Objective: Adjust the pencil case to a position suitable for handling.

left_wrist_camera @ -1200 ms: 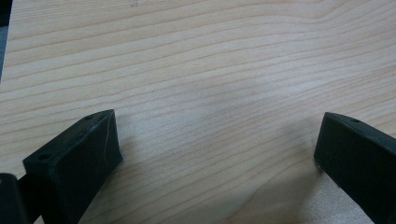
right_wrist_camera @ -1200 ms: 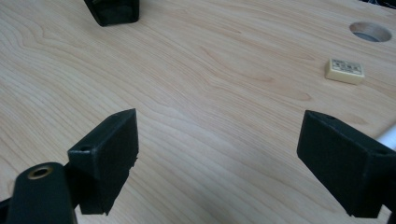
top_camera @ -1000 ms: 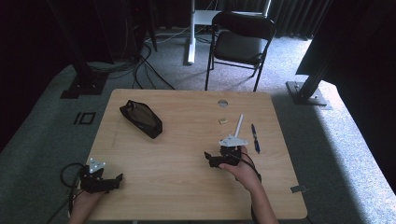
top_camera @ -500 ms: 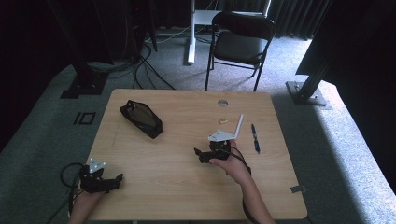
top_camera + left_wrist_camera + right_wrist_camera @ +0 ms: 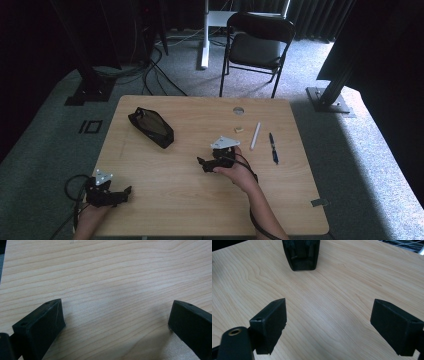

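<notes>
The right gripper [image 5: 329, 325] stands with its jaws spread wide and nothing between them, low over bare wood and aimed at the black pouch [image 5: 301, 253], which lies ahead of it with a clear stretch of worktop [image 5: 342, 285] between. In the high view that gripper [image 5: 206, 164] sits near the middle of the worktop, pointing left toward the pouch [image 5: 151, 127] at the upper left; the two are apart, not touching.

The left gripper [image 5: 115, 322] is likewise released, its jaws wide over plain wood grain, and it rests at the near left corner [image 5: 120, 194], well apart from everything else.

Behind the right hand, toward the far right, lie a white pen [image 5: 255, 136], a dark blue pen [image 5: 273, 147] and a small pale eraser-like block [image 5: 239, 130], all loose on the wood.

By my reading the work has barely begun: nothing is held, the pouch appears closed as far as can be told, and the approach to it, the grasp and whatever follows remain to be done.
</notes>
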